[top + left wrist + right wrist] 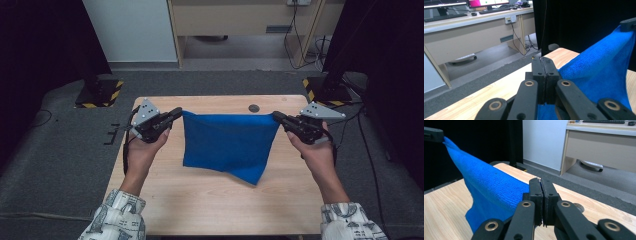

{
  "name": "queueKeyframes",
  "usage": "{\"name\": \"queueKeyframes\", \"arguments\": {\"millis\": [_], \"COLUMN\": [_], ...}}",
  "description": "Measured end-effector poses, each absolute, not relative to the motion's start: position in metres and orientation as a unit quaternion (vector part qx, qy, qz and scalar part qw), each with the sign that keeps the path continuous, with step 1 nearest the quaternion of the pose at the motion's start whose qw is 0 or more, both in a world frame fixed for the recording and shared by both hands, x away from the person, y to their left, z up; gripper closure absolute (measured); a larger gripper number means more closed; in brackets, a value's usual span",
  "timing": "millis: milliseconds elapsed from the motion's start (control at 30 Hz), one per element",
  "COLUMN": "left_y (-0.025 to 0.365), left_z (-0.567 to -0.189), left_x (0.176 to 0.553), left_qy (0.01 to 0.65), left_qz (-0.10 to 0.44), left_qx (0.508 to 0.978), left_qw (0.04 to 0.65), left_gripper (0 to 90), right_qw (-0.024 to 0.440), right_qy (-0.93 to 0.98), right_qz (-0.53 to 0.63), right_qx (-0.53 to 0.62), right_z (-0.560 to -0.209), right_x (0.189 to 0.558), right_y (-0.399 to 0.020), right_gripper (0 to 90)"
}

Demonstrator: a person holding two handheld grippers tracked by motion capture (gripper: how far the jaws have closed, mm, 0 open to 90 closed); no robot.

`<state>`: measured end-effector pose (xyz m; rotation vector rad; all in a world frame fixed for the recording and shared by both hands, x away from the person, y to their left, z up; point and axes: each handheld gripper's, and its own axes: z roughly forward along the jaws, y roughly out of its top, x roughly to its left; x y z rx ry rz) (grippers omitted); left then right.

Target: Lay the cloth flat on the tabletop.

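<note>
Cloth (227,142) hangs stretched above the worktop (200,200) between our left hand-held gripper (176,113) and right hand-held gripper (276,116), each clamped on a top corner, so we judge folding comes next, needing both corners lowered evenly.

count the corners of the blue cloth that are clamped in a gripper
2: one top corner of the blue cloth in the left gripper, the other in the right gripper. Lower corners hang free.
</note>
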<state>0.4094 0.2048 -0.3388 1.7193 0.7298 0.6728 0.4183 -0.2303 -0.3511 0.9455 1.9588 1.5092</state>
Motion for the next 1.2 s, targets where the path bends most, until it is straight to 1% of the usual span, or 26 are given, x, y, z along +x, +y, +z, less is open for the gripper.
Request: {"name": "queueKeyframes", "arguments": {"millis": [333,700,900,1000,1067,1200], "left_y": [0.207,0.207,0.204,0.202,0.197,0.194], "left_z": [-0.335,-0.317,-0.307,-0.306,-0.315,-0.332], "left_x": [0.396,0.35,0.328,0.327,0.338,0.361], "left_qy": [0.31,0.295,0.294,0.296,0.305,0.314], "left_qz": [0.286,0.295,0.289,0.278,0.277,0.271], "left_qx": [0.725,0.722,0.732,0.738,0.752,0.755], "left_qw": [0.545,0.552,0.543,0.539,0.515,0.507], "left_gripper": [89.2,89.1,88.9,88.9,88.9,88.9], "right_qw": [0.248,0.258,0.263,0.262,0.259,0.251], "right_qy": [0.712,0.703,0.704,0.709,0.715,0.73], "right_qz": [0.565,0.587,0.591,0.584,0.575,0.55], "right_qx": [0.334,0.306,0.294,0.298,0.303,0.319], "right_z": [-0.345,-0.325,-0.315,-0.315,-0.32,-0.339], "right_x": [0.409,0.378,0.36,0.361,0.367,0.386], "right_y": [-0.23,-0.234,-0.238,-0.239,-0.239,-0.235], "right_gripper": [88.4,88.4,88.4,88.3,88.3,88.3]}}
